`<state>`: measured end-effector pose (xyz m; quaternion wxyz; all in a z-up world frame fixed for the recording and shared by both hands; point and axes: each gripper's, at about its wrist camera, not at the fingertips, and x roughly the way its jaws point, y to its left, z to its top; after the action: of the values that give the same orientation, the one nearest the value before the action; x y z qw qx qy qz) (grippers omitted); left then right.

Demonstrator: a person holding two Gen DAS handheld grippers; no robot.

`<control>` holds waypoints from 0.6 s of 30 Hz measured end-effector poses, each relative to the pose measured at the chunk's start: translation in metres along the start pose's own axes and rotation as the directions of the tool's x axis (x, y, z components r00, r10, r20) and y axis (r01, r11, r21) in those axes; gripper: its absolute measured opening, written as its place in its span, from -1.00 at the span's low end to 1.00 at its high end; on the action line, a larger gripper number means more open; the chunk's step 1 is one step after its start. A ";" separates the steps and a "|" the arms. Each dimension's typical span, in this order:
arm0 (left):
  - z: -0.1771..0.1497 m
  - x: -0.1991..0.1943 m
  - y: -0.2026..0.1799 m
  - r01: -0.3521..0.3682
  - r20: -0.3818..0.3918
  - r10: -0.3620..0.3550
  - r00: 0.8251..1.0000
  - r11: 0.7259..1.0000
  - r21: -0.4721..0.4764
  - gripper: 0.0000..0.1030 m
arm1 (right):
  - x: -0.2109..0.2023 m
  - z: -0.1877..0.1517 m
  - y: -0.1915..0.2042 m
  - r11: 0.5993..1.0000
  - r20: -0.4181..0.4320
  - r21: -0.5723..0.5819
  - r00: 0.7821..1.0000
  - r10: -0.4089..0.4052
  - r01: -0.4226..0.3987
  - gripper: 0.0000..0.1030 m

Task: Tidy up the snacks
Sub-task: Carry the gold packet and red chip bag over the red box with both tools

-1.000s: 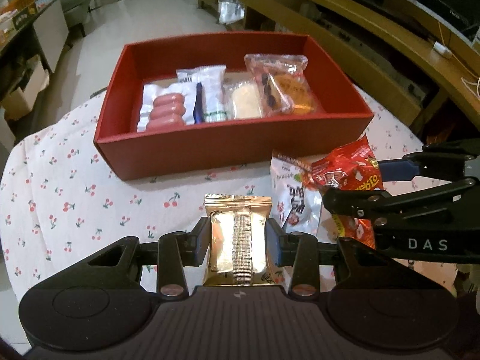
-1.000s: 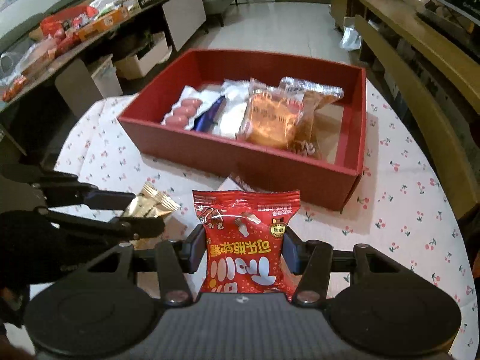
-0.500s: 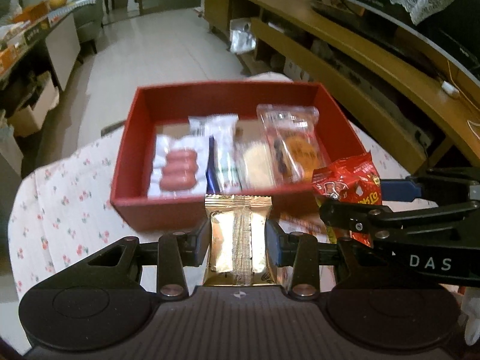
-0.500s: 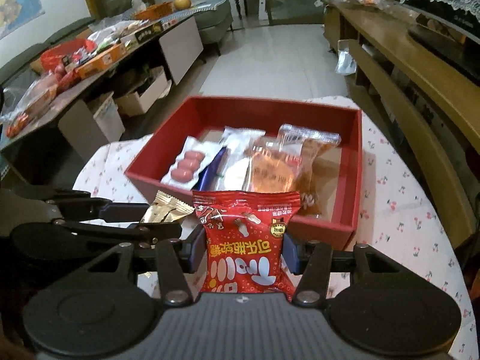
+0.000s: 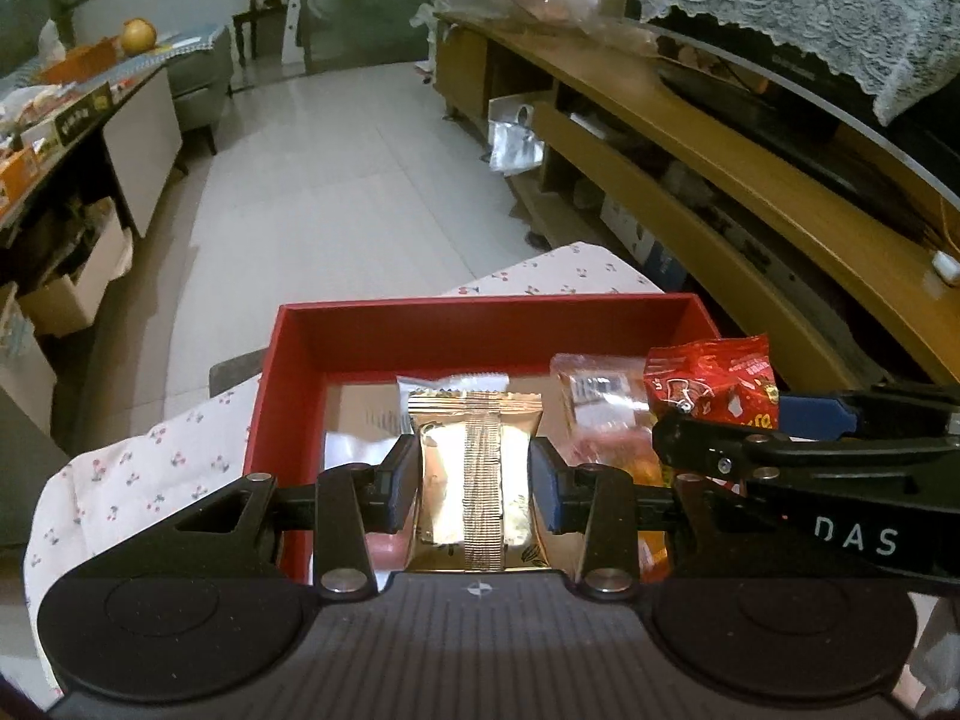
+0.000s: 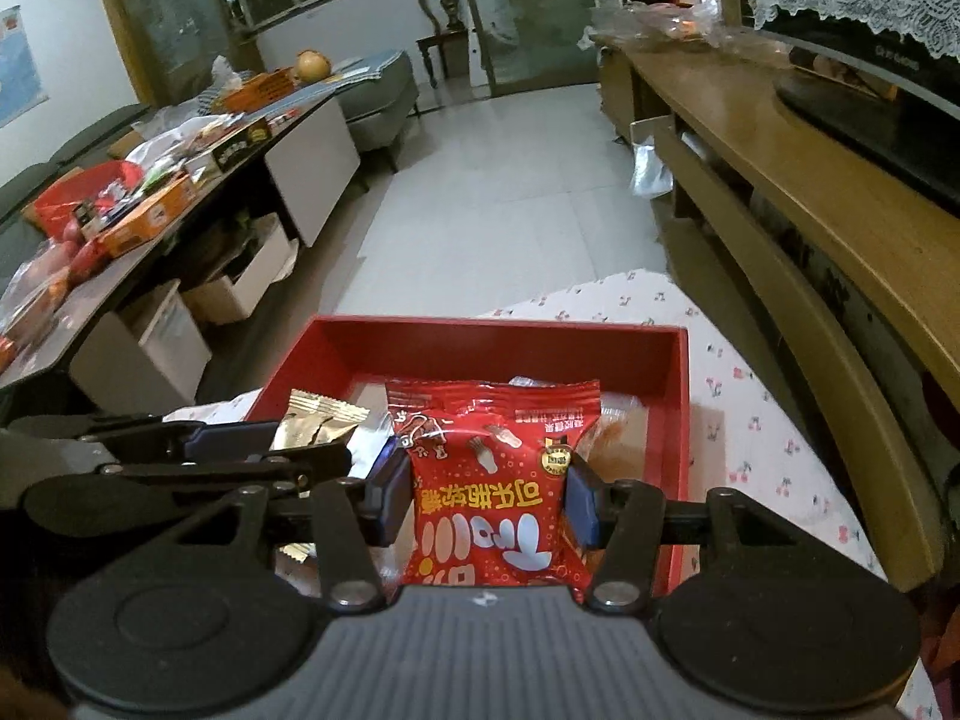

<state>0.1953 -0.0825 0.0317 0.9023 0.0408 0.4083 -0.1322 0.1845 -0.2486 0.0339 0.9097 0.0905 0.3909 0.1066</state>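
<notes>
Gold packet: I hold the gold packet point(image 5: 474, 474) in the left tool point(image 5: 474, 480), its jaws pinched narrow on the packet's two long sides; it stands upright, its long axis running away from me toward the red box point(image 5: 480, 330).
Red packet: I hold the red packet point(image 6: 492, 480) in the right tool point(image 6: 487, 492), jaws set at a middling width and pressing both its sides; it too stands upright.
Where they are: both packets hang in the air over the red box's near wall, the gold one toward the box's left half, the red one toward its right.
Key relation: the box's open floor lies ahead of and below both tools. The bare strip along the far wall point(image 6: 498, 342) looks free.
Already in the box: a white packet point(image 5: 453, 384) and a clear-wrapped pastry point(image 5: 600, 414), lying flat behind the gold packet.
Nearer hand: I judge neither is clearly nearer; they sit side by side, close together, so I would lower them without crossing.
Bench: the cherry-print cloth point(image 6: 750, 420) on the bench surrounds the box.
</notes>
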 end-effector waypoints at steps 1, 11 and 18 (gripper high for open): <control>0.002 0.004 0.001 -0.002 -0.004 0.002 1.000 1.000 -0.004 -0.10 | 0.005 0.002 -0.001 1.000 -0.003 0.002 1.000 -0.004 0.004 0.21; 0.005 0.038 0.003 -0.032 -0.054 0.030 0.998 0.999 -0.025 -0.10 | 0.041 0.008 -0.012 0.999 -0.042 0.004 0.998 -0.047 0.047 0.21; 0.000 0.054 0.005 -0.047 -0.098 0.044 0.994 0.998 -0.031 -0.09 | 0.060 0.008 -0.014 0.997 -0.073 -0.009 0.995 -0.071 0.071 0.21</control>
<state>0.2308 -0.0888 -0.0086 0.8847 0.0417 0.4529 -0.1028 0.2320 -0.2464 -0.0056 0.8983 0.0698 0.4266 0.0786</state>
